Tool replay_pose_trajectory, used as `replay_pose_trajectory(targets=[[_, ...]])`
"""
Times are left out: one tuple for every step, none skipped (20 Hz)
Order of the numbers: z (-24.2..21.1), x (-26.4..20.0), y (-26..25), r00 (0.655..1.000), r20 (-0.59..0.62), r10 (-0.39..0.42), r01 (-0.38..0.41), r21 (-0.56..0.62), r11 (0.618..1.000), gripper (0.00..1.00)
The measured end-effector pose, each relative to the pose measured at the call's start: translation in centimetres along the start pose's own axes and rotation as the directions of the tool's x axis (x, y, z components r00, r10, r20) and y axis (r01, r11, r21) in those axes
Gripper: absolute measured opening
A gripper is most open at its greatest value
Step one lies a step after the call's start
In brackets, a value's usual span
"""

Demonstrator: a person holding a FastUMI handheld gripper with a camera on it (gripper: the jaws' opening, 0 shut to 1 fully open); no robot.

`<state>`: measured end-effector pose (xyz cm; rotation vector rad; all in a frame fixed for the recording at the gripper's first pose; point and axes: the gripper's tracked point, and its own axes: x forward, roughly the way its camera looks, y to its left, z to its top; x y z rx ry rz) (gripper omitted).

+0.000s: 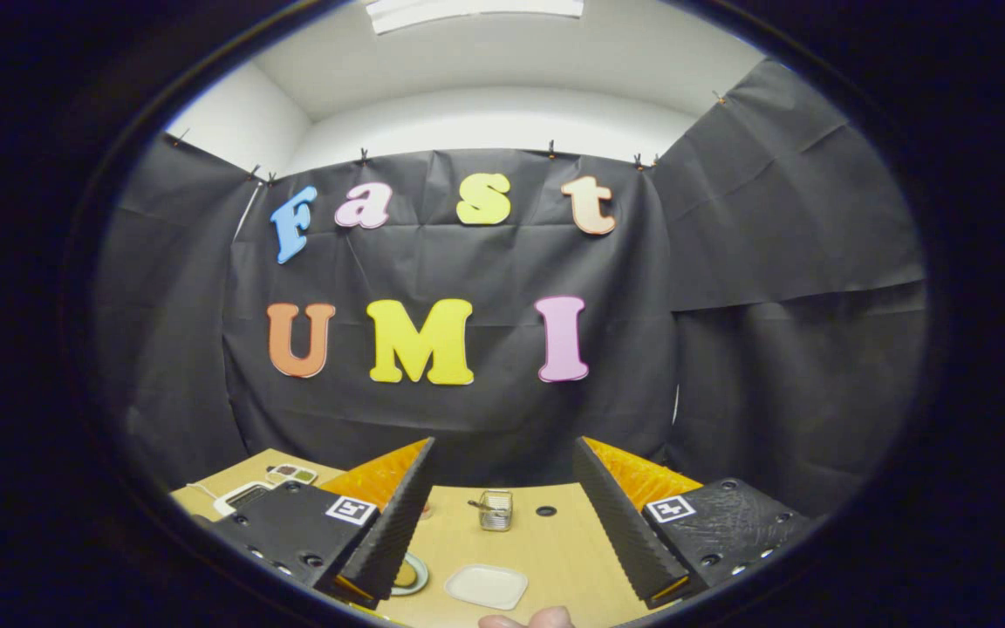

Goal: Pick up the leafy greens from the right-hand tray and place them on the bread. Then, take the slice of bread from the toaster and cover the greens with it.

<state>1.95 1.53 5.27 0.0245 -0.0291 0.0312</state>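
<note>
Tool [502, 515] hovering spread and empty above table [555, 541], white tray [487, 585] and toaster [495, 510] lying far below; risking a misjudged descent.

A metal toaster [495, 510] stands upright far on the counter; a white tray [487, 585] lies flat, nearer, slightly left.

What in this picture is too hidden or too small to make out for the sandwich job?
- Round plate, gripper view: the left finger covers most of it, so what lies on it is unclear.
- Small wire toaster rack between the open jaws: too small to tell if bread sits inside.
- White rectangular tray: no greens made out.
- Fingertip beside the tray: cut off by the edge.
</note>
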Motion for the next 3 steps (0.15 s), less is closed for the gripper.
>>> replay_pose_trajectory(targets=[[-0.27,0.20,0.37,1.000,-0.007,0.005,-0.005,0.002,1.000,0.96],[-0.35,0.36,0.80,1.000,-0.011,0.008,-0.008,0.003,1.000,0.96],[-0.28,0.48,1.21,1.000,-0.013,0.013,-0.013,0.004,1.000,0.96]])
